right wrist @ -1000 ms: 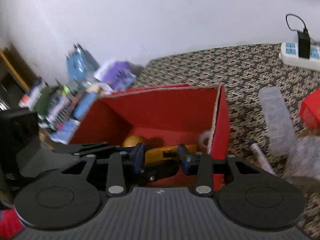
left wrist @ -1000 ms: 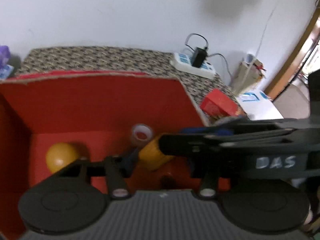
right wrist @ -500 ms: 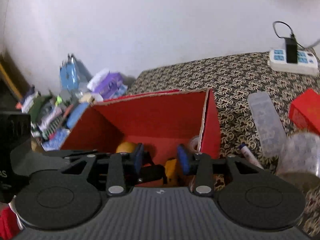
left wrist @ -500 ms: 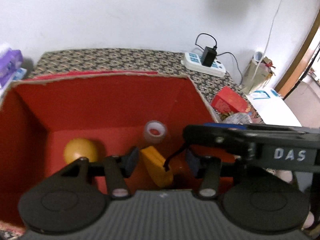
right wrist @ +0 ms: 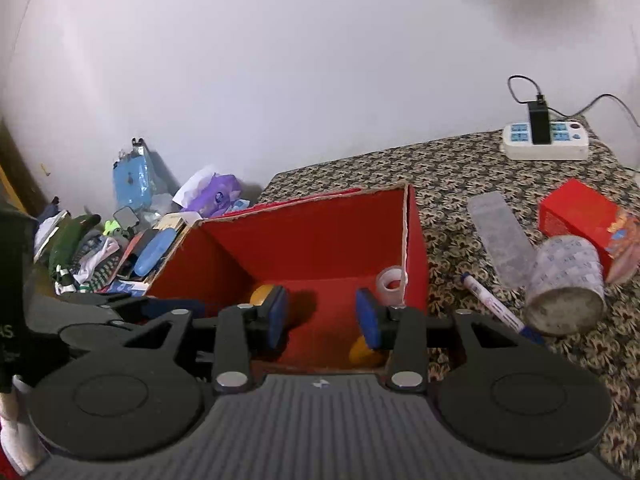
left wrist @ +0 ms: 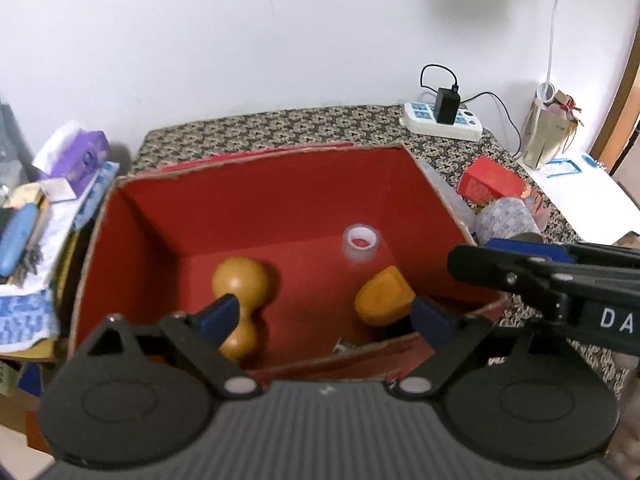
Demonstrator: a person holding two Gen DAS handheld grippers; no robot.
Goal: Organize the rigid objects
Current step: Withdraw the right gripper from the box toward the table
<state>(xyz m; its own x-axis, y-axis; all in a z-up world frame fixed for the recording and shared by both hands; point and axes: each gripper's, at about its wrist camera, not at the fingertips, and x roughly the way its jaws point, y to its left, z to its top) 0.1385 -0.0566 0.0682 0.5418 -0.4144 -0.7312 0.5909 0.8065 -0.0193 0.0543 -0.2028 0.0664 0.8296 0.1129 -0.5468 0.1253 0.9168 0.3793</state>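
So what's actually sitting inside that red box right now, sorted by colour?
Inside the red box:
Yellow-orange: 2, a gourd-shaped piece and a wedge-shaped piece
Clear: 1, a tape roll
Total: 3
A small scrap at the near wall is too hidden to identify.

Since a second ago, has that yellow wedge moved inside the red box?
Yes. The yellow wedge has left the left gripper, whose fingers have just been opening, and now lies on the red box floor, below the tape roll.
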